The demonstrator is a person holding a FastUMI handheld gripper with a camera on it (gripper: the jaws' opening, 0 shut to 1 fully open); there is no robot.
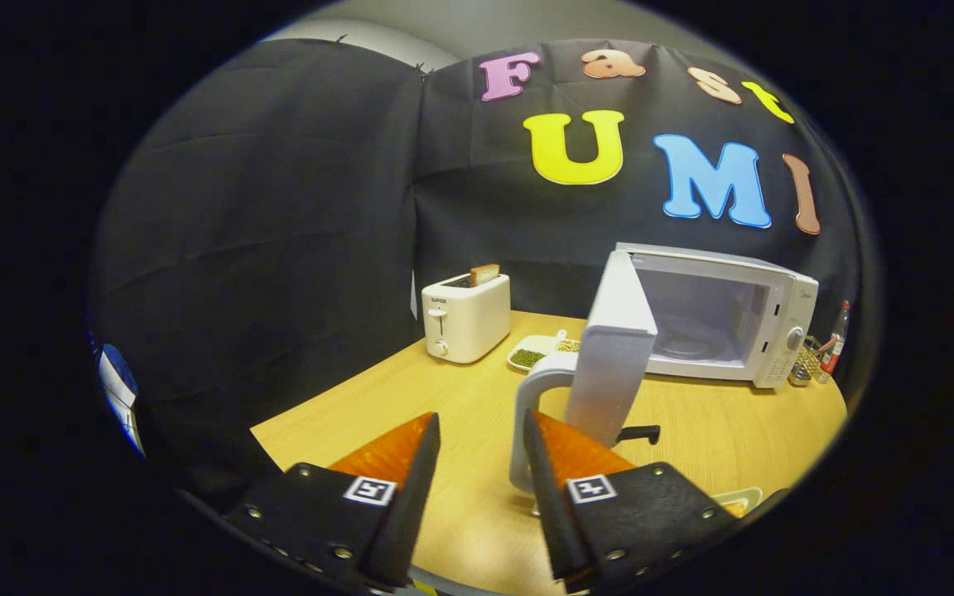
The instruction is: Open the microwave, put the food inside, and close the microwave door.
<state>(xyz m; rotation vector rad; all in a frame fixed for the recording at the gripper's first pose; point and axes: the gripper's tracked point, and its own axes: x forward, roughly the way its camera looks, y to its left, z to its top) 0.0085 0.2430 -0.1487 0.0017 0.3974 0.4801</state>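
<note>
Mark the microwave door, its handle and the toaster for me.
microwave door (614,348), gripper view, on its white inner panel.
handle (527,406), gripper view, on the curved bar.
toaster (467,319), gripper view, on its front face.

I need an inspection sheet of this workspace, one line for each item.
Surface: wooden table, bare ahead of the jaws.
Job's things: microwave with its door swung open, cavity empty; food not identified.
Clutter: toaster holding a slice of bread; tray of beans; bottle beside the microwave.
Grippers: gripper jaws open, holding nothing, the door handle just ahead.
Cables: nothing seen.
Surroundings: black cloth wall.
</note>
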